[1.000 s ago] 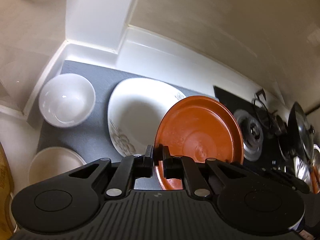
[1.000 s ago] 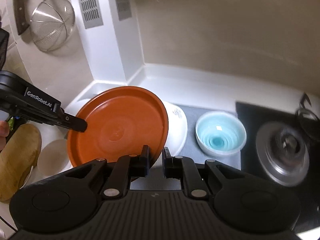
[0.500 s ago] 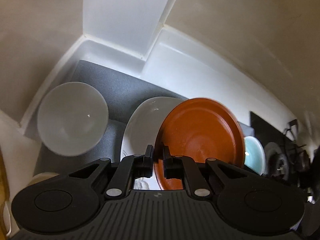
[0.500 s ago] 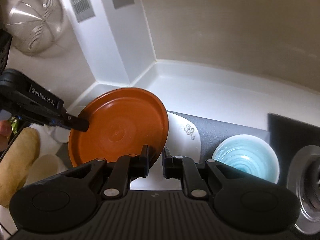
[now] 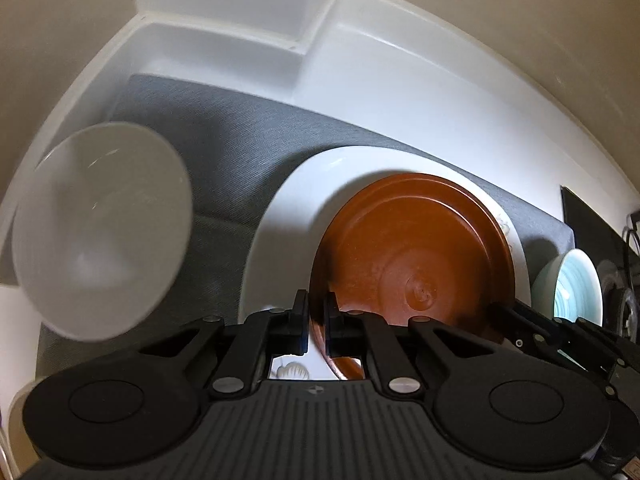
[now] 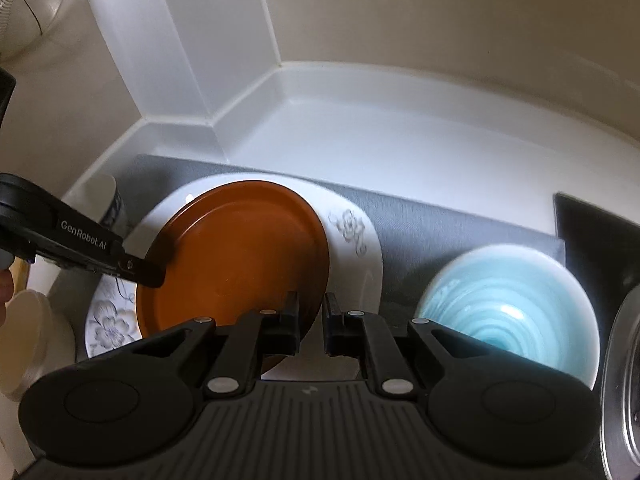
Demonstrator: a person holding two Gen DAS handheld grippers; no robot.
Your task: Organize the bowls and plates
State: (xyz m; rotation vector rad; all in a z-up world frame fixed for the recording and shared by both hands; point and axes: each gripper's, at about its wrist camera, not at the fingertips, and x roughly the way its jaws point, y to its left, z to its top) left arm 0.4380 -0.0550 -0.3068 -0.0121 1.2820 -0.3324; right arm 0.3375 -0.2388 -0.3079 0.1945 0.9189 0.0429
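An orange-brown plate [image 5: 412, 256] hangs low over a white flowered plate [image 5: 288, 216] that lies on the grey mat [image 5: 224, 140]. My left gripper [image 5: 316, 320] is shut on the orange plate's near-left rim. My right gripper [image 6: 312, 316] is shut on the opposite rim of the orange plate [image 6: 240, 256]. In the right wrist view the left gripper [image 6: 150, 274] pinches the plate's left edge above the flowered plate [image 6: 352, 232]. I cannot tell whether the two plates touch.
A white bowl [image 5: 100, 232] stands on the mat's left end, a pale blue bowl [image 6: 504, 300] on its right end. A cream dish [image 6: 24, 332] sits at the near left. The black stove [image 6: 592, 240] and a pot lid [image 6: 624, 380] lie right. White counter walls close the back.
Both grippers have come down and toward the back corner with the orange plate. It now hangs just over the white flowered plate, and the bowls look larger and closer.
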